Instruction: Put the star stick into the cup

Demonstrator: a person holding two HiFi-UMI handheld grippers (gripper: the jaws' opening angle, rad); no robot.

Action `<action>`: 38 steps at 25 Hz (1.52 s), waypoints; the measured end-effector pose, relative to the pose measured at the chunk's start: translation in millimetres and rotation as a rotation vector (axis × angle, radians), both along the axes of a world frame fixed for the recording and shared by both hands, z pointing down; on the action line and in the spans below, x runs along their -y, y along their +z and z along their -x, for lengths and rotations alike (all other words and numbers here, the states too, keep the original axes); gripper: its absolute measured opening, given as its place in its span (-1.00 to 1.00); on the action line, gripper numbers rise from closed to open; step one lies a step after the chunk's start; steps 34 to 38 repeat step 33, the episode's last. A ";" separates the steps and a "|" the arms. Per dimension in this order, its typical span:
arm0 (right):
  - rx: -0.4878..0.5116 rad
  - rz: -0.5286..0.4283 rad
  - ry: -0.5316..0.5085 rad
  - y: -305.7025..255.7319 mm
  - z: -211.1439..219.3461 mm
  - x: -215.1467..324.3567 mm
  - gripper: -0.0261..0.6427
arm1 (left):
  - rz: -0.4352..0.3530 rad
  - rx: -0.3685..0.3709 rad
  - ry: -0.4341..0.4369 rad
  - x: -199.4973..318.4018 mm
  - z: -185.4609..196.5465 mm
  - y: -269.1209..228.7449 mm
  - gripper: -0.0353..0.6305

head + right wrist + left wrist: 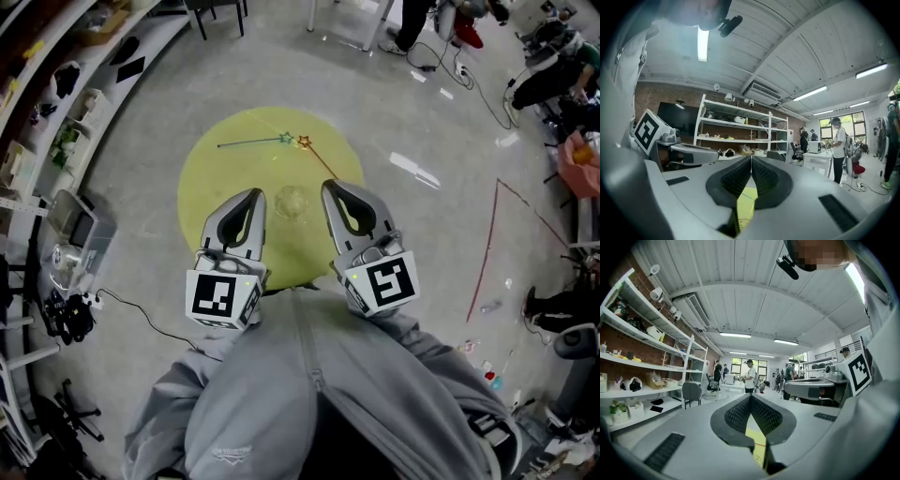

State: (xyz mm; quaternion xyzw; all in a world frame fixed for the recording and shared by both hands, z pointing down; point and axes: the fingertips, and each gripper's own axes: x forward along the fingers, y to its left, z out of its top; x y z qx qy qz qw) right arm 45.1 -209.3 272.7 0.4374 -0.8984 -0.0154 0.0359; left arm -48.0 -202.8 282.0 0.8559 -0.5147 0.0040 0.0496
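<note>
Teal star stick point(251, 142) and orange star stick point(320, 157) are lying on the yellow mat point(202, 192), stars almost touching (far side from the person). Clear cup point(291, 202) is sitting near them. Left gripper point(254, 194) and right gripper point(330, 187) are flanking the cup, jaws pressed together, gripping nothing.

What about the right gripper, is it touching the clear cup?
Apart. In the head view, bare yellow round table shows between the grey right gripper and the clear plastic cup.
</note>
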 end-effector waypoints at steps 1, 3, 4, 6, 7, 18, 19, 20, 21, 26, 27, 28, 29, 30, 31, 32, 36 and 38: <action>0.002 -0.004 0.004 -1.9 -2.1 -4.4 -0.82 | -0.005 0.000 -0.011 -3.3 -0.8 -2.6 -0.84; 0.009 -0.009 0.009 -3.5 -5.0 -10.0 -0.82 | -0.009 0.002 -0.031 -7.4 -1.8 -6.7 -0.84; 0.015 -0.008 0.006 -3.2 -4.7 -10.8 -0.82 | -0.011 0.003 -0.039 -8.1 -1.1 -7.5 -0.84; 0.028 0.000 -0.002 -0.6 -2.8 -11.6 -0.82 | -0.012 0.006 -0.047 -9.4 0.7 -6.6 -0.84; 0.030 0.005 -0.003 1.2 -2.6 -12.4 -0.82 | -0.011 0.007 -0.048 -10.8 0.6 -5.7 -0.84; 0.041 0.045 -0.025 16.1 -6.8 -9.2 -0.82 | 0.025 0.027 -0.003 -9.8 -17.7 13.6 -0.84; 0.040 0.046 -0.028 17.0 -6.6 -7.8 -0.82 | 0.031 0.026 -0.002 -8.4 -18.4 15.1 -0.84; 0.038 0.048 -0.030 18.0 -5.0 -8.1 -0.82 | 0.036 0.025 -0.001 -8.8 -17.6 16.0 -0.84; 0.036 0.051 -0.031 19.0 -2.3 -9.6 -0.82 | 0.039 0.023 0.001 -10.5 -15.6 16.9 -0.84; 0.027 0.060 -0.044 24.2 10.8 -11.3 -0.82 | 0.060 0.022 0.003 -12.5 -5.3 23.1 -0.84; 0.027 0.063 -0.047 25.8 11.9 -10.3 -0.82 | 0.072 0.024 -0.001 -11.2 -4.1 24.9 -0.84; 0.028 0.067 -0.048 27.3 12.7 -9.5 -0.82 | 0.079 0.025 -0.001 -10.2 -3.6 26.9 -0.84; 0.029 0.068 -0.050 28.2 13.4 -8.7 -0.82 | 0.075 0.025 0.004 -9.4 -3.7 29.0 -0.84; 0.029 0.068 -0.051 28.7 14.1 -7.9 -0.82 | 0.064 0.024 0.014 -8.9 -4.2 30.7 -0.84; 0.028 0.067 -0.052 29.0 14.8 -7.0 -0.82 | 0.051 0.023 0.023 -8.2 -4.6 32.0 -0.84; 0.027 0.066 -0.053 29.2 15.5 -6.0 -0.82 | 0.039 0.022 0.031 -7.4 -5.1 33.0 -0.84; 0.027 0.065 -0.053 29.5 16.1 -5.0 -0.82 | 0.027 0.021 0.039 -6.7 -5.5 33.9 -0.84; 0.027 0.065 -0.053 29.5 16.1 -5.0 -0.82 | 0.027 0.021 0.039 -6.7 -5.5 33.9 -0.84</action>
